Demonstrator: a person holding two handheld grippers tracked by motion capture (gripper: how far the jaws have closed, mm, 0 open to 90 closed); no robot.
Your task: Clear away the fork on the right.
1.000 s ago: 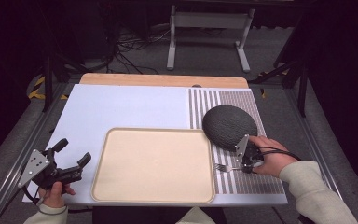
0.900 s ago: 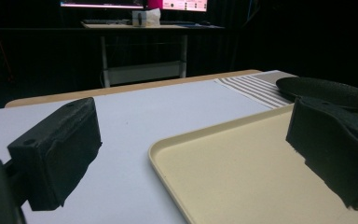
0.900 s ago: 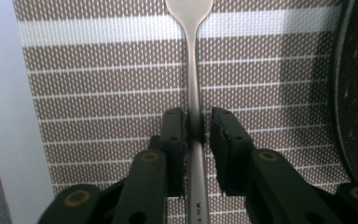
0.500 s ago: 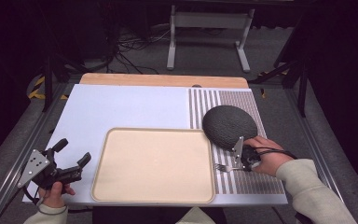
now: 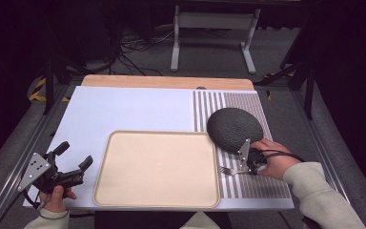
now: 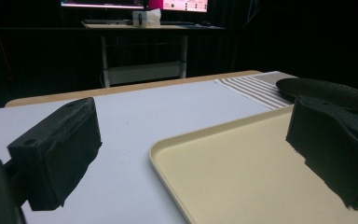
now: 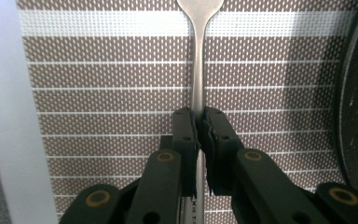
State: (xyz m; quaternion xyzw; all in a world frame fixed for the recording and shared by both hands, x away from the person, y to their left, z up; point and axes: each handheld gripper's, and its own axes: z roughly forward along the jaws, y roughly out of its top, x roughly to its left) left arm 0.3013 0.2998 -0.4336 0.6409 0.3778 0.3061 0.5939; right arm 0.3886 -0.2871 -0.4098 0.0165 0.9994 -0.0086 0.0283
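Fingers (image 7: 189, 133) of the right gripper (image 7: 199, 122) clamp a slim metal fork (image 7: 198, 70) handle over the woven striped placemat (image 7: 112, 70). Left gripper (image 6: 191, 154) fingers (image 6: 58, 149), matte black blocks, stand wide apart beside the smooth beige tray (image 6: 242, 186).

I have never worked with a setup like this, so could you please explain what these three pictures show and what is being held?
A person sits at a table with a hand-held two-jaw gripper in each hand. The high view looks down from above; the other two pictures come from cameras riding on each gripper. On the table lie a striped placemat, an empty beige tray and a dark round plate. The right gripper is shut on the handle of a metal fork, held over the placemat beside the plate. The left gripper is open and holds nothing, just left of the tray.
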